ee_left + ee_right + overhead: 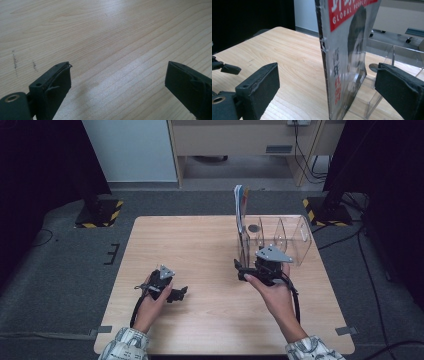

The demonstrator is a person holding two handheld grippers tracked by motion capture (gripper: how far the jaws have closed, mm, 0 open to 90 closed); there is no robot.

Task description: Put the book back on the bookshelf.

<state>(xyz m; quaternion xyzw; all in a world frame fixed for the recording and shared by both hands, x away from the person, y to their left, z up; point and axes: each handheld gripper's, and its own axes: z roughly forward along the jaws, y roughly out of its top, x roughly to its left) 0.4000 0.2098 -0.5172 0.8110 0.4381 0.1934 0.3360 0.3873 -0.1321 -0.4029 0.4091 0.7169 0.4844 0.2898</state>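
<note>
A magazine (241,212) with a red title band stands upright in the left slot of a clear acrylic rack (296,240) at the table's right. In the right gripper view the magazine (344,62) rises between the two wide-apart jaws, its spine toward me, and neither pad touches it. My right gripper (250,263) (327,66) is open at the rack's near left corner. My left gripper (179,293) (119,66) is open low over bare wood at the table's front left, holding nothing.
The wooden table (200,240) is bare between the two grippers. A small dark disc (253,227) lies by the rack's dividers. Black stands with striped bases (100,212) flank the table on the grey floor. Part of the left gripper (227,68) shows far off in the right gripper view.
</note>
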